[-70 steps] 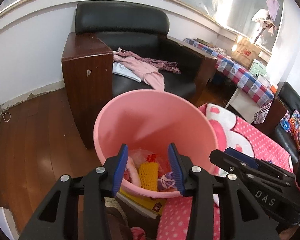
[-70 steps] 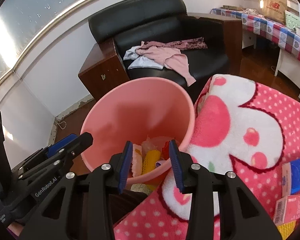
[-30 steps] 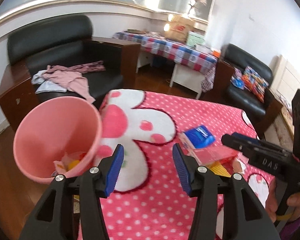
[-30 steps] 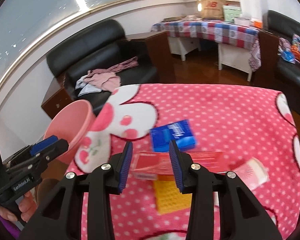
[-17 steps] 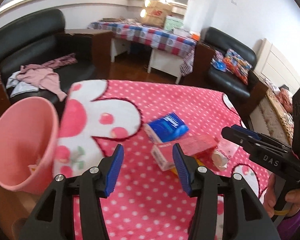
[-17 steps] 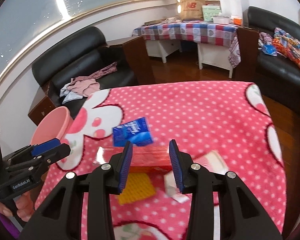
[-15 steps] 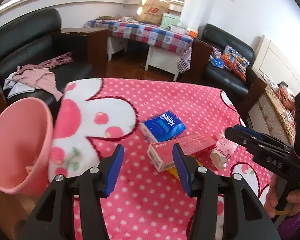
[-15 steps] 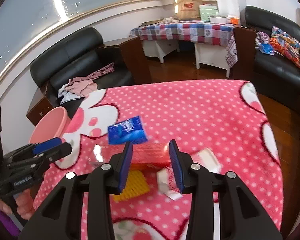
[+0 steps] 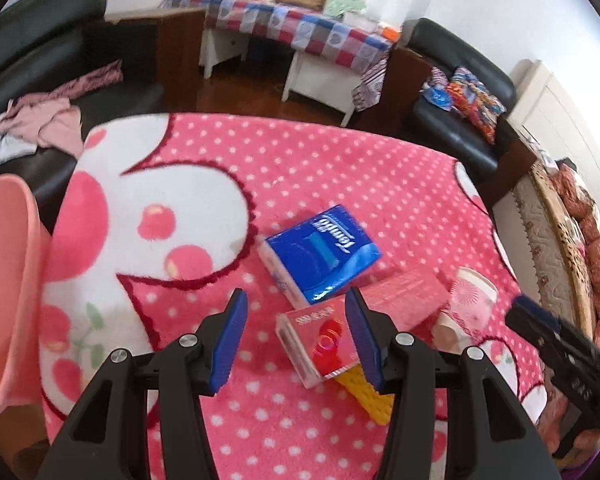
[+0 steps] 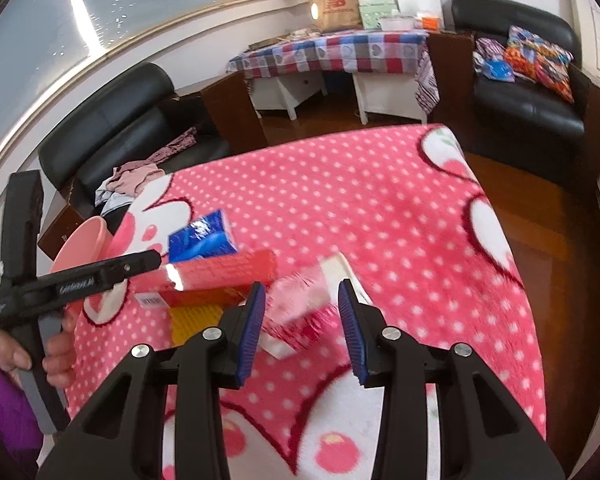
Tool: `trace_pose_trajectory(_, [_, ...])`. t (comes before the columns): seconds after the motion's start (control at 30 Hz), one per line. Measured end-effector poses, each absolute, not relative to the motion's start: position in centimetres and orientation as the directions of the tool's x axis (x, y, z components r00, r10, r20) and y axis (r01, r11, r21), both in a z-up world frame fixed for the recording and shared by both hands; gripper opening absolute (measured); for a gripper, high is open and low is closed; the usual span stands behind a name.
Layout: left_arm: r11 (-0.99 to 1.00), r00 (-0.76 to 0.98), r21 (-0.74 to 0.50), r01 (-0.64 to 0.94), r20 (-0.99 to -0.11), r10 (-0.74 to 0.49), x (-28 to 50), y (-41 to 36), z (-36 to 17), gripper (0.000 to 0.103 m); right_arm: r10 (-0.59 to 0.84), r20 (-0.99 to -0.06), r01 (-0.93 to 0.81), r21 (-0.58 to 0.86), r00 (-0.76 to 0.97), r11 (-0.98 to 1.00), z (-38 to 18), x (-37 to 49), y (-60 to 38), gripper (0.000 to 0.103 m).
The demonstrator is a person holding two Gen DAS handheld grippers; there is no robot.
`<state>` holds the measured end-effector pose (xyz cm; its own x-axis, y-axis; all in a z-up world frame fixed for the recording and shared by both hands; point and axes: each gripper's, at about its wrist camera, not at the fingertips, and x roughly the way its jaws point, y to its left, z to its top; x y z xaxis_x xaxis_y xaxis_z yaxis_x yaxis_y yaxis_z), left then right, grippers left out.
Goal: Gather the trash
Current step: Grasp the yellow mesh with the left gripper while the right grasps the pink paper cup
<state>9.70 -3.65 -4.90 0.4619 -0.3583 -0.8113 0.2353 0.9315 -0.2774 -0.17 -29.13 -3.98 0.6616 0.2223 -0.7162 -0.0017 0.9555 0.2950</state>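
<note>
Both hand-held grippers hang released over trash on a pink polka-dot blanket.

The left hand-held gripper [image 9: 296, 330] has its jaws wide apart above the red box [image 9: 324, 340], which shows white lettering too blurred to read; nothing is between the pads. Just behind the red box lies the blue tissue pack [image 9: 324, 254] printed "Tempo", and a yellow ridged piece [image 9: 374, 398] pokes out from under the box. The right hand-held gripper [image 10: 302, 330] is also unclenched, above the pink-and-white paper cup [image 10: 300, 308] lying on its side. The worktop [image 9: 340, 168] carries all of it mid-surface, and the pink bin [image 9: 4, 296] stands off its left edge. A bag on the far checkered table [image 10: 332, 54] bears a red "NB" logo.
</note>
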Motion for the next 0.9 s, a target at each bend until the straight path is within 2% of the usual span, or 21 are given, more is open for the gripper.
trace_pose_trajectory(0.3, [0.929, 0.539, -0.308, 0.206, -0.757, -0.37, 6.1, -2.0, -3.0, 0.05, 0.284, -0.738, 0.001, 0.36, 0.612, 0.933, -6.2, -0.7, -29.0, 0.038])
trace_pose_trajectory(0.63, [0.921, 0.461, -0.33, 0.207, -0.797, -0.389, 2.7, -4.1, -5.7, 0.05, 0.409, -0.713, 0.034, 0.517, 0.57, 0.855, -7.7, 0.6, -28.5, 0.039])
trace_pose_trajectory(0.9, [0.929, 0.423, -0.315, 0.194, -0.827, -0.369, 2.8, -7.8, -7.5, 0.048, 0.385, -0.703, 0.07, 0.524, 0.599, 0.849, -7.6, -0.3, -30.5, 0.039])
